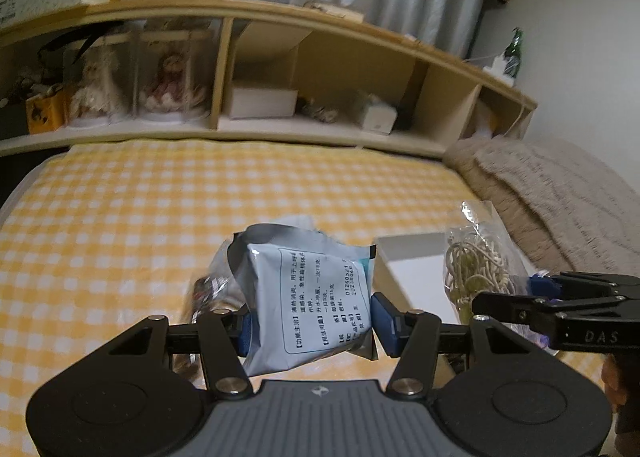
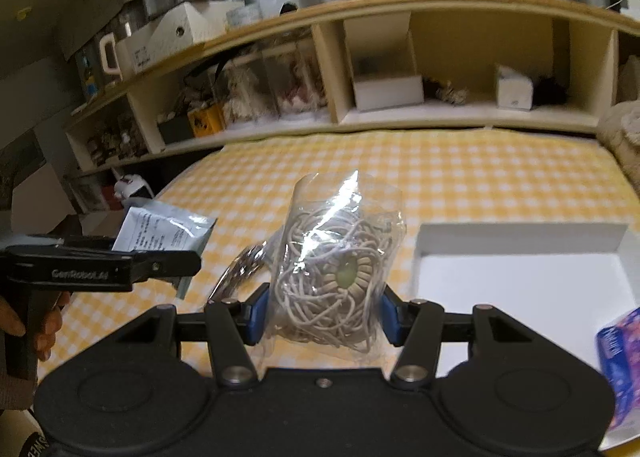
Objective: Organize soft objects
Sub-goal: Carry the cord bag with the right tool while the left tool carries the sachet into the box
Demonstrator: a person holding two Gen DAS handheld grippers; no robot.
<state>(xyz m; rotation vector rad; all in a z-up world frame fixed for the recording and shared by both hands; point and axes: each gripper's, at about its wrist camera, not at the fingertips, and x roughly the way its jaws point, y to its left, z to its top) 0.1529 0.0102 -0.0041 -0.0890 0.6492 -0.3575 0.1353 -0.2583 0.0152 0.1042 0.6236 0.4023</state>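
Note:
My left gripper (image 1: 310,327) is shut on a pale blue medicine sachet (image 1: 308,293) with printed text, held above the yellow checked bed. The sachet also shows in the right wrist view (image 2: 164,233). My right gripper (image 2: 320,317) is shut on a clear plastic bag of beige cord with a green bead (image 2: 336,265), held above the bed; it also shows in the left wrist view (image 1: 480,265). A white open box (image 2: 520,281) lies on the bed just right of the bag, also visible in the left wrist view (image 1: 420,269).
A crinkled clear packet (image 1: 208,289) lies on the bed under the sachet. A purple-blue packet (image 2: 620,361) lies in the box's near right corner. A beige blanket (image 1: 560,197) is heaped at the right. A wooden headboard shelf (image 1: 280,69) with dolls and boxes stands behind.

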